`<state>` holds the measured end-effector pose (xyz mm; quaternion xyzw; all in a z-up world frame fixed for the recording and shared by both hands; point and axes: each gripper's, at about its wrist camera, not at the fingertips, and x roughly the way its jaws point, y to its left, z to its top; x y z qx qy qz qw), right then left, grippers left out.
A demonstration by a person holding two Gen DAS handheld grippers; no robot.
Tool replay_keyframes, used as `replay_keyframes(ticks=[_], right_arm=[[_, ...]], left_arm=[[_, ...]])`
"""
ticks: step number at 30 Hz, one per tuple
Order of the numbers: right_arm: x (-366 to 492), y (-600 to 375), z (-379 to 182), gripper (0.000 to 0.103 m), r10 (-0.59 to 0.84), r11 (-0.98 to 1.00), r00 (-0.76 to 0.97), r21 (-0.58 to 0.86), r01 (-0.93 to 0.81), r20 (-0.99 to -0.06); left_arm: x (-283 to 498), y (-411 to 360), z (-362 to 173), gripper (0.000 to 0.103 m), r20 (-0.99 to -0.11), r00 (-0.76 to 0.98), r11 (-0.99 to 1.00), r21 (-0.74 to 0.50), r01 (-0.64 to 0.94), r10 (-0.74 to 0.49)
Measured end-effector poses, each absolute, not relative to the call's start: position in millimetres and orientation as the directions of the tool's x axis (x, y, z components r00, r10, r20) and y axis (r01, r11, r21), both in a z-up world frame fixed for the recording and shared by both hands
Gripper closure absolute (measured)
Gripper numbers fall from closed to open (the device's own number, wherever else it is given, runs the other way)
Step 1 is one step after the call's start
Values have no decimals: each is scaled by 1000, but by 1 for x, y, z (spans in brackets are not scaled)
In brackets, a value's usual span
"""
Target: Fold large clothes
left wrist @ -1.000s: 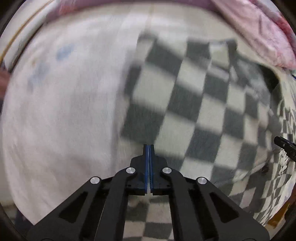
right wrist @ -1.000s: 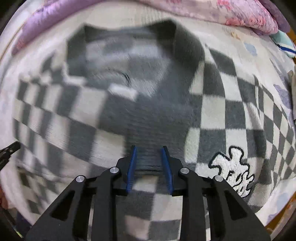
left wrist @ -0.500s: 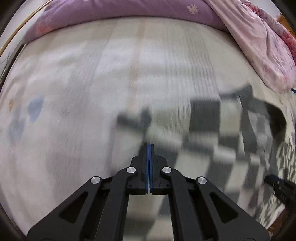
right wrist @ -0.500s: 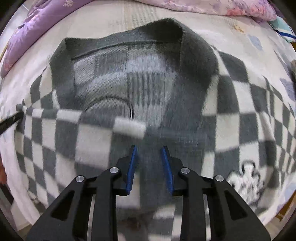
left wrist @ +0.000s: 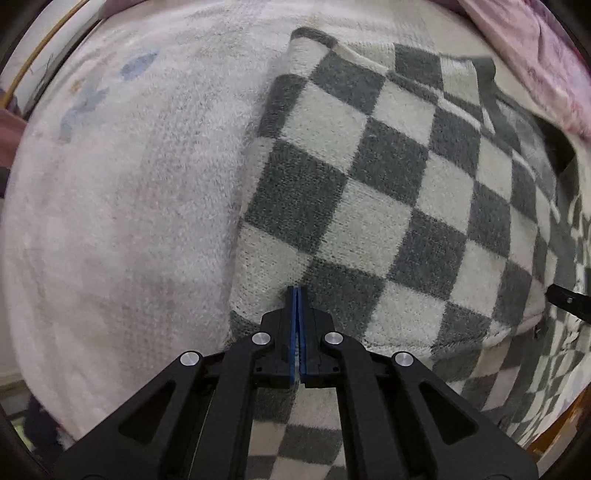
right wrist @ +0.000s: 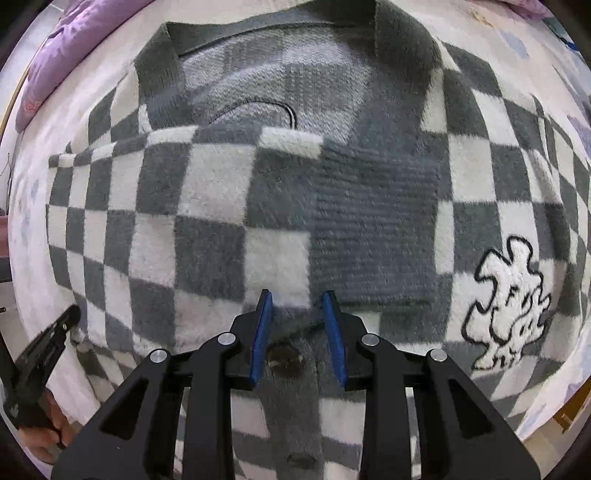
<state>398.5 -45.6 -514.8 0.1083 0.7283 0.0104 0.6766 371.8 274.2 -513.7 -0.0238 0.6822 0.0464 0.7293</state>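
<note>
Here, left tongs point(left wrist: 296, 295) clamped on folded checkered cardigan point(right wrist: 207, 221); right tongs point(right wrist: 297, 308) apart above its placket.

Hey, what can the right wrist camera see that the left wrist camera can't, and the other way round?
Only the right wrist view shows the collar, the button and the white patch. Only the left wrist view shows the cardigan's folded edge against the white blanket. Both show the checkered cardigan, with the left gripper shut and the right gripper open.
</note>
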Motion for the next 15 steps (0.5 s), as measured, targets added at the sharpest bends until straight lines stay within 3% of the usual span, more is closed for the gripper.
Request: replay_keyframes(ticks=[1,2,3,4,6,15], right_arm=[[398,-48,-511,57,162,978,-77,150,148,-984],[398,-50,-504,52,161,978,-68,150,148,-985],[391,-59,-494,45,164,977,-50,156,143,-985],[390,-61,-487,37,162,978,-38,155,140,-986],[387,-64,-472,30,150,980,-25,145,137,-988],[357,-68,-387,29,176,977,38,179,115,-984]], left_arm=[[374,273,-510,86,-997,57,994,36,-100,42],[375,270,-506,75,-997,58,994,35,-101,41],[378,266,-501,54,-997,66,994,33,-102,40],[379,264,-494,49,-995,86,994,36,-100,45],[380,260,-482,47,-995,86,995,38,-90,46],[352,211,-413,42,-990,125,997,50,-65,58]])
